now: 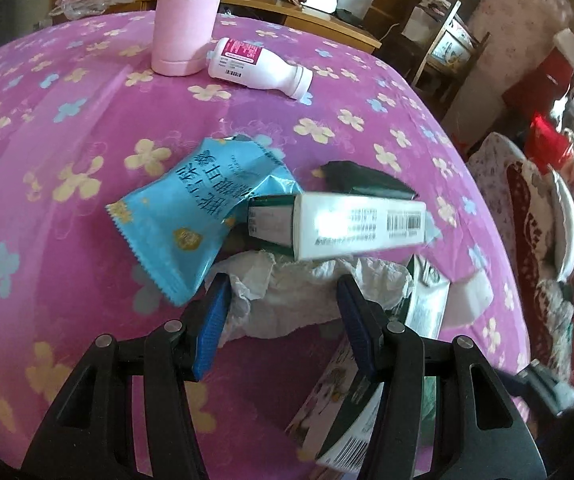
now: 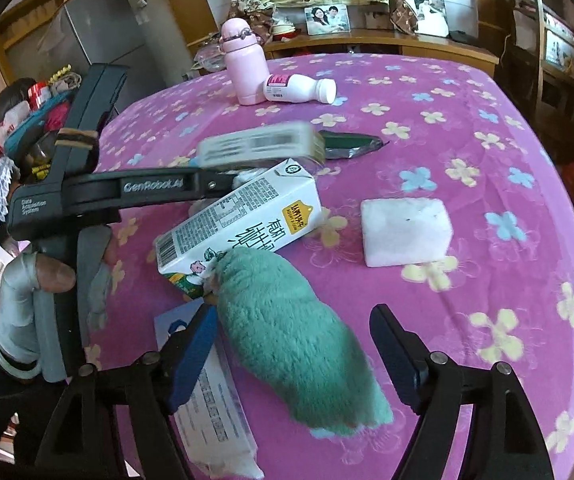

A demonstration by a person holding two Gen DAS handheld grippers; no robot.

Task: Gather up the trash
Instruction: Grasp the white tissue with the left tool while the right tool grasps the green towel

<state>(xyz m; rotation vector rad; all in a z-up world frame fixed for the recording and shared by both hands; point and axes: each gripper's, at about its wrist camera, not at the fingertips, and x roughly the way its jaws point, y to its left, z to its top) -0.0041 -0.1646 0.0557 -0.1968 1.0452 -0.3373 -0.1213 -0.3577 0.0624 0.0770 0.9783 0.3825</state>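
Trash lies on a pink flowered table. In the left wrist view my left gripper is open around a crumpled white tissue. Beyond it lie a blue snack wrapper, a white and green box, blurred, and a dark wrapper. In the right wrist view my right gripper is open over a green fluffy cloth. A milk carton lies just past the cloth. The left gripper's body reaches in from the left under the blurred box.
A pink flask stands at the far side with a white bottle lying beside it. A white foam block lies to the right. A flat paper packet lies under my right gripper's left finger. Cluttered furniture surrounds the table.
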